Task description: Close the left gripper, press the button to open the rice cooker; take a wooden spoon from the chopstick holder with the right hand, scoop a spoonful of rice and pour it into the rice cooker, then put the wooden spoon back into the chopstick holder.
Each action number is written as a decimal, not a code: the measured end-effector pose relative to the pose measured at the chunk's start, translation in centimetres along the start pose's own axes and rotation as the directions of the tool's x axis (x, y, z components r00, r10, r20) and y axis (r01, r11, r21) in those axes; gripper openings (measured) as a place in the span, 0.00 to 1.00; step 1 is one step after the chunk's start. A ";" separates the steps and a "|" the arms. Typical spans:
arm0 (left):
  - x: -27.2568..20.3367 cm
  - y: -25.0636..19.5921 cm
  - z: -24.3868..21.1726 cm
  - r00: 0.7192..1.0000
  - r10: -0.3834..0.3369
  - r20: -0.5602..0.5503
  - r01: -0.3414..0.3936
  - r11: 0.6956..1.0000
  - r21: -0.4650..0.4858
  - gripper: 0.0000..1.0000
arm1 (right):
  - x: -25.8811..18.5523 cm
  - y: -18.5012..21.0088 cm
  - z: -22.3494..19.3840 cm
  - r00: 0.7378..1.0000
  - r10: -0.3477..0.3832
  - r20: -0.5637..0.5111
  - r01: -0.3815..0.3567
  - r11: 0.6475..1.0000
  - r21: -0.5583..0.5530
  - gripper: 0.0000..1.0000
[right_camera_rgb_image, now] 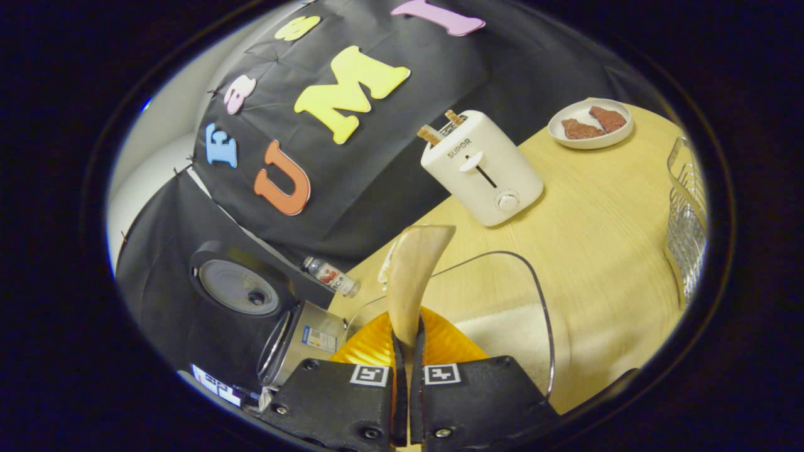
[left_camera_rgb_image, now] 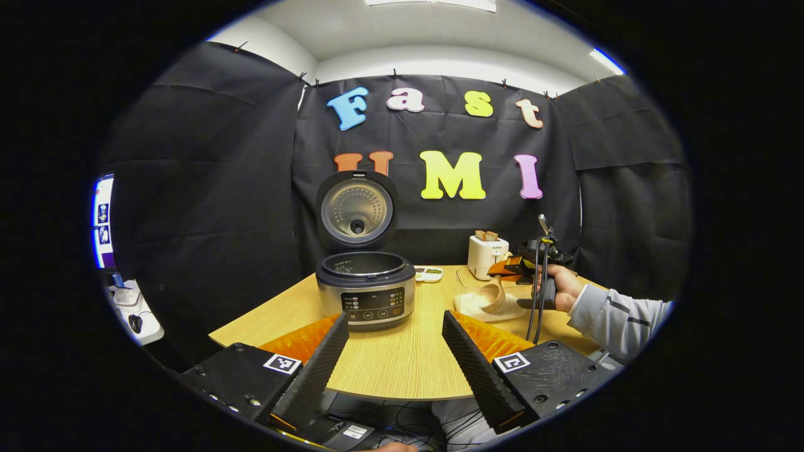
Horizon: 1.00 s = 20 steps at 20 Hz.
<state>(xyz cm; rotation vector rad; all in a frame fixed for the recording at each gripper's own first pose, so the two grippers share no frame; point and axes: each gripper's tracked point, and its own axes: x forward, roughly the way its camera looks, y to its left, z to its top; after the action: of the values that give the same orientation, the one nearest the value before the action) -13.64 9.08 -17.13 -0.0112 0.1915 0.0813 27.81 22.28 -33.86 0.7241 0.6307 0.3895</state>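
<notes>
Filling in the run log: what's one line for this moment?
stage: scooping rice | cooker: lid open | right tool: shut on spoon, over rice dish | left tool: open, idle

Grey striped sleeve [left_camera_rgb_image: 619, 314]; black tag-marked tool [left_camera_rgb_image: 394, 351].

L gripper [left_camera_rgb_image: 394, 351]: my fingers stand wide apart, nothing between them, pointing fwd and level. R gripper [right_camera_rgb_image: 407, 342]: fingers pressed together on the wooden spoon [right_camera_rgb_image: 413, 276], rolled hard to one side. In left gripper view, my hand [left_camera_rgb_image: 561, 287] grips the R unit, grey sleeve [left_camera_rgb_image: 619, 316] showing.
</notes>
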 end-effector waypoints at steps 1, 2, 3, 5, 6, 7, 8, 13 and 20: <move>0.0 0.0 0.0 1.000 0.001 -0.003 -0.001 1.000 0.002 0.96 | -0.1 0.1 0.2 1.000 0.003 0.008 -0.003 1.000 0.013 0.03; 0.0 0.0 0.0 1.000 0.003 -0.004 -0.003 1.000 0.006 0.96 | -0.1 0.2 0.4 1.000 0.006 0.017 -0.007 1.000 0.025 0.03; 0.0 -0.1 0.2 1.000 0.003 -0.002 -0.003 1.000 0.008 0.96 | -0.3 0.3 0.6 1.000 0.012 0.027 -0.013 0.999 0.034 0.07; 0.0 -0.5 0.1 1.000 -0.006 -0.002 0.006 1.000 0.010 0.96 | -0.9 0.7 1.4 0.998 0.032 0.051 -0.035 0.998 0.060 0.07; 0.0 -0.5 0.1 1.000 -0.007 -0.003 0.007 1.000 0.009 0.96 | -1.3 1.0 1.7 0.997 0.041 0.063 -0.046 0.996 0.077 0.07; 0.0 -0.5 0.1 1.000 -0.009 -0.003 0.009 1.000 0.010 0.96 | -1.9 0.9 2.2 0.996 0.039 0.080 -0.047 0.994 0.101 0.07; 0.0 -0.5 0.0 1.000 -0.009 -0.005 0.009 1.000 0.011 0.96 | -2.1 0.9 2.6 0.995 0.036 0.096 -0.048 0.992 0.120 0.07; -0.1 -0.6 -0.1 1.000 -0.017 -0.005 0.017 1.000 0.002 0.96 | -3.1 1.1 4.3 0.989 0.047 0.143 -0.079 0.971 0.224 0.07; -0.6 0.5 -0.3 1.000 -0.007 -0.006 0.007 1.000 -0.013 0.96 | -4.0 4.4 5.9 0.976 0.115 0.184 -0.179 0.905 0.386 0.07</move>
<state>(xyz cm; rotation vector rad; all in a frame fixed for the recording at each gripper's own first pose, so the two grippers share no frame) -14.32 9.57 -17.33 -0.0250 0.1969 0.0751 28.15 20.35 -25.76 1.1904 0.5108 0.3404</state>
